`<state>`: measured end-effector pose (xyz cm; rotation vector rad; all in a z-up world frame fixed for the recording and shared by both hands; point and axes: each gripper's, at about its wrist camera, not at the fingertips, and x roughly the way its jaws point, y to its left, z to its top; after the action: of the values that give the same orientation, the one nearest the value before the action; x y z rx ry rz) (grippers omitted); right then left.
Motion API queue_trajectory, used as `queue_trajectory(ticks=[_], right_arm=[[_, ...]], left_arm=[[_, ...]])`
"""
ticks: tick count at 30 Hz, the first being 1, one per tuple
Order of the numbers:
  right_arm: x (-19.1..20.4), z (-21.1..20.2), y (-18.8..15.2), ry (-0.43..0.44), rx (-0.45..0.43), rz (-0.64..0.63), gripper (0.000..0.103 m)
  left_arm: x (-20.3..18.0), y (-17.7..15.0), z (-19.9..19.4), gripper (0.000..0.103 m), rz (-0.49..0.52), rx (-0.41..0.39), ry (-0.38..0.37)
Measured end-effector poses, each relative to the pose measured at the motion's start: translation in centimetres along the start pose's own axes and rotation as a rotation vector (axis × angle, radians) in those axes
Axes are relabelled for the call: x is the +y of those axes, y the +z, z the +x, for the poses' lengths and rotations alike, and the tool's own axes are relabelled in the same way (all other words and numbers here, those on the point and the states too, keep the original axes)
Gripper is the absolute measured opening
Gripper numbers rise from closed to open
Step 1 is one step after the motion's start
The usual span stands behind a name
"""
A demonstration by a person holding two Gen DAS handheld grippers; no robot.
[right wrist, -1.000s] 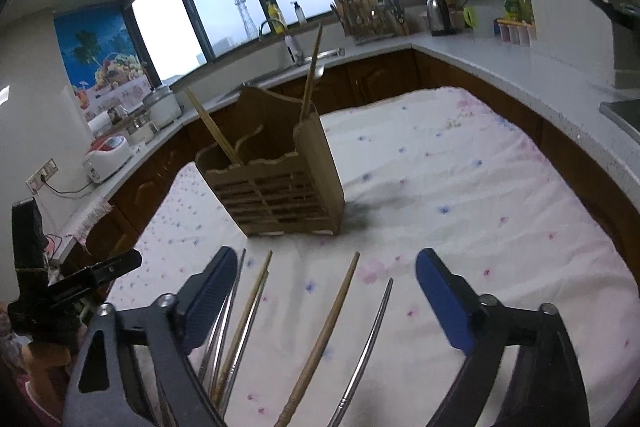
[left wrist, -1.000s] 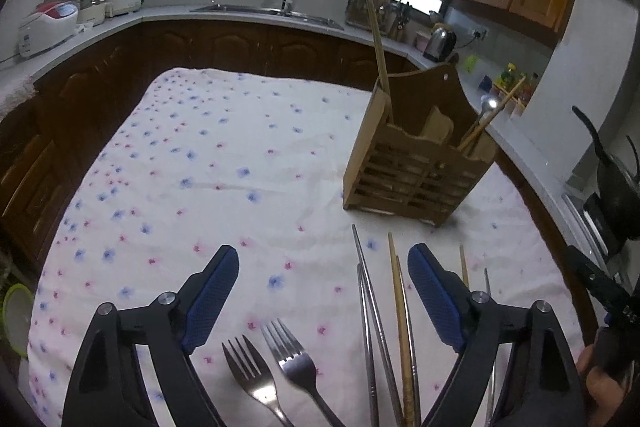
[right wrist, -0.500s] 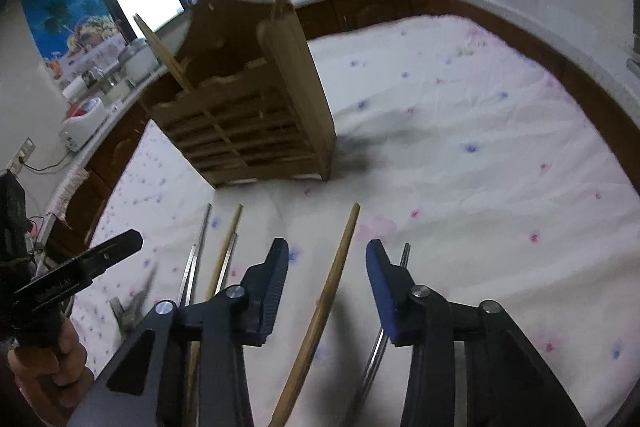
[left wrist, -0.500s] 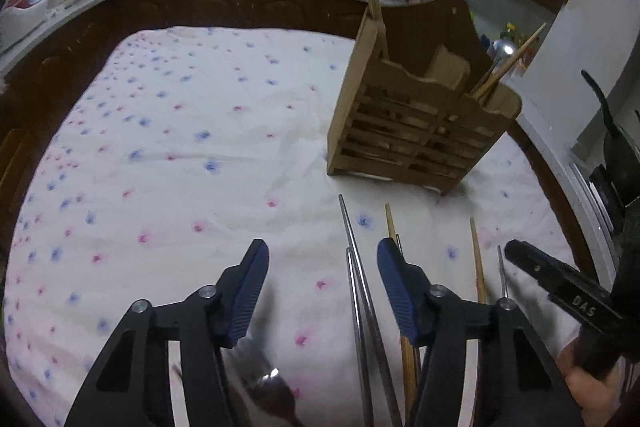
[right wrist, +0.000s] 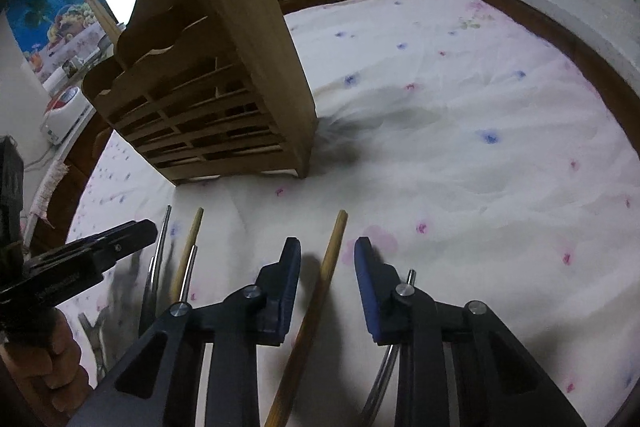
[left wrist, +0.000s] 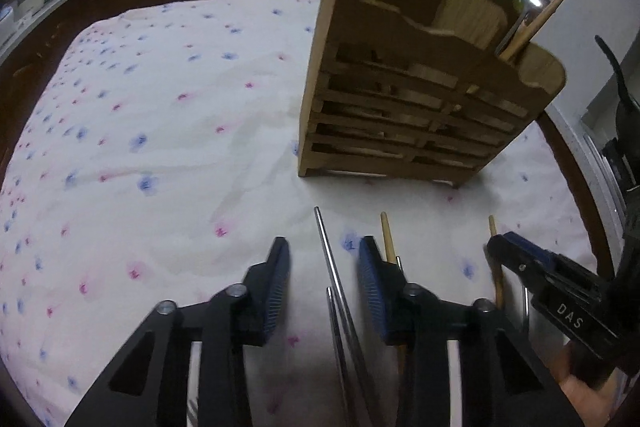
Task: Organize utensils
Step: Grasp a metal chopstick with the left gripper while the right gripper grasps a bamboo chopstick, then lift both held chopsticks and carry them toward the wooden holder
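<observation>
A wooden utensil holder (left wrist: 420, 95) stands on the flowered cloth, with chopsticks standing in its end compartments; it also shows in the right wrist view (right wrist: 216, 83). My left gripper (left wrist: 323, 259) is open, low over the cloth, its jaws on either side of two metal chopsticks (left wrist: 334, 279). A wooden chopstick (left wrist: 387, 235) lies just right of it. My right gripper (right wrist: 327, 259) is open, its jaws on either side of a wooden chopstick (right wrist: 326, 275). A metal chopstick (right wrist: 409, 273) lies under its right finger. A fork (right wrist: 94, 335) lies at the left.
The flowered cloth (left wrist: 160, 147) covers the table. Dark wood cabinets and a counter with a sink, a kettle and jars ring it. The right gripper shows in the left wrist view (left wrist: 536, 275); the left gripper shows in the right wrist view (right wrist: 84, 259).
Both grippers have come down and forward toward the cloth and their jaws have narrowed. Each now has a chopstick between its fingers. The forks have left the left view.
</observation>
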<state>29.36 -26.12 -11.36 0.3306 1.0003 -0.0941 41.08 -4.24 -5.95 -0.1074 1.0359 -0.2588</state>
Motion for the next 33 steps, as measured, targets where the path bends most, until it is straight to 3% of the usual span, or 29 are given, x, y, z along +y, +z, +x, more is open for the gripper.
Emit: queue_trajectory(ticks=[6, 8, 11, 15, 23, 33], right_arm=[[0.4, 0.3, 0.3, -0.019, -0.007, -0.023, 0.027], [0.7, 0.4, 0.3, -0.039, -0.010, -0.034, 0.026], [1.3, 0.6, 0.2, -0.071, -0.013, -0.063, 0.024], [1.0, 0.6, 0.2, -0.080, -0.017, -0.059, 0.011], [0.4, -0.5, 0.4, -0.008, -0.026, -0.019, 0.006], [1.4, -7.4, 1.0, 0.101, -0.152, -0.022, 0.005]], left_arm=[[-0.9, 0.3, 1.9, 0.021, 0.048, 0.024, 0.047], [-1.3, 0.4, 2.2, 0.011, 0.064, 0.022, 0.069], [-1.7, 0.5, 2.5, 0.006, 0.077, 0.021, 0.079], [-2.5, 0.1, 2.8, 0.004, 0.100, 0.009, 0.100], [-2.3, -0.3, 2.1, 0.003, 0.060, 0.009, 0.030], [-2.0, -1.3, -5.5, 0.002, 0.024, -0.131, -0.065]])
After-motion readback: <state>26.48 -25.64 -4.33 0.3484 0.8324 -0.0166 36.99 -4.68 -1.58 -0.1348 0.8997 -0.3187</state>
